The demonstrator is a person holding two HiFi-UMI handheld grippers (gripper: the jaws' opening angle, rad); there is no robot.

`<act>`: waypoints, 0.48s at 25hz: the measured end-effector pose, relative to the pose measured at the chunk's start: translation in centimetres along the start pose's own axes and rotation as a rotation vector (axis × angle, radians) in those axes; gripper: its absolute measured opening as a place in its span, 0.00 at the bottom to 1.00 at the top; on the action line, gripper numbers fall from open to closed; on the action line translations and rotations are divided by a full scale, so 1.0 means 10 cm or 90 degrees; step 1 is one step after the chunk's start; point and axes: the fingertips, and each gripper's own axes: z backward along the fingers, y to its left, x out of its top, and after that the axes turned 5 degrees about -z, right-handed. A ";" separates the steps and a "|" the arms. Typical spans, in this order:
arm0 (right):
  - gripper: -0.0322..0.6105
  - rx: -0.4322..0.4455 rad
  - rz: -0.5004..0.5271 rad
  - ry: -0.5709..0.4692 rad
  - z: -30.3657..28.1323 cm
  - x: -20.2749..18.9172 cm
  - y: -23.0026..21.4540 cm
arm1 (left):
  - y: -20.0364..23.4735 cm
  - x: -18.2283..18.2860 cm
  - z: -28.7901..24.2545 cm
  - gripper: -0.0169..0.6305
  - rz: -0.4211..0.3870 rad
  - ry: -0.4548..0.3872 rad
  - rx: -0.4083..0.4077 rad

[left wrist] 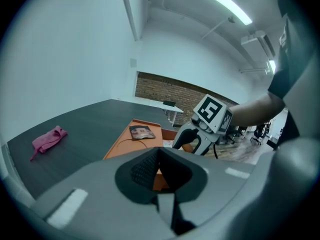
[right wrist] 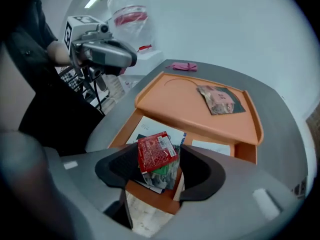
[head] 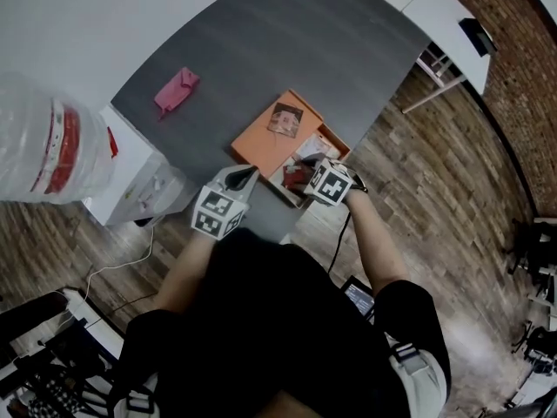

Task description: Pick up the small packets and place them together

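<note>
One red packet (right wrist: 156,151) sits in my right gripper (right wrist: 158,157), jaws parted, long axis upright, top tipped left; left gripper (left wrist: 159,154) closed.

The head view looks steeply down from above the person onto the dark bench (head: 287,50), from far enough to take in both grippers and the wood floor (head: 435,190). The left gripper view sits low behind the left gripper (left wrist: 159,171) and faces almost level across the bench toward a brick wall (left wrist: 165,86). The right gripper view rides on the right gripper (right wrist: 160,166), close above the orange tray (right wrist: 185,104), tilted down. All three share the tray, the packet (right wrist: 220,99) on it and a pink cloth (right wrist: 182,66).
</note>
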 end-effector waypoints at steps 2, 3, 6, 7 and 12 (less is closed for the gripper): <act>0.49 0.013 0.025 0.020 -0.08 -0.03 0.02 | 0.01 -0.04 0.04 0.03 0.008 0.002 0.010; 0.50 0.019 0.030 0.028 -0.11 -0.05 0.02 | 0.00 -0.05 0.07 0.03 0.011 0.003 0.015; 0.51 0.035 0.033 0.042 -0.17 -0.07 0.00 | 0.02 -0.10 0.15 0.03 0.022 0.008 0.030; 0.52 0.040 0.031 0.044 -0.19 -0.08 -0.01 | 0.04 -0.13 0.18 0.03 0.026 0.010 0.035; 0.53 0.054 0.019 0.066 -0.30 -0.13 -0.02 | 0.12 -0.24 0.29 0.03 0.041 0.019 0.052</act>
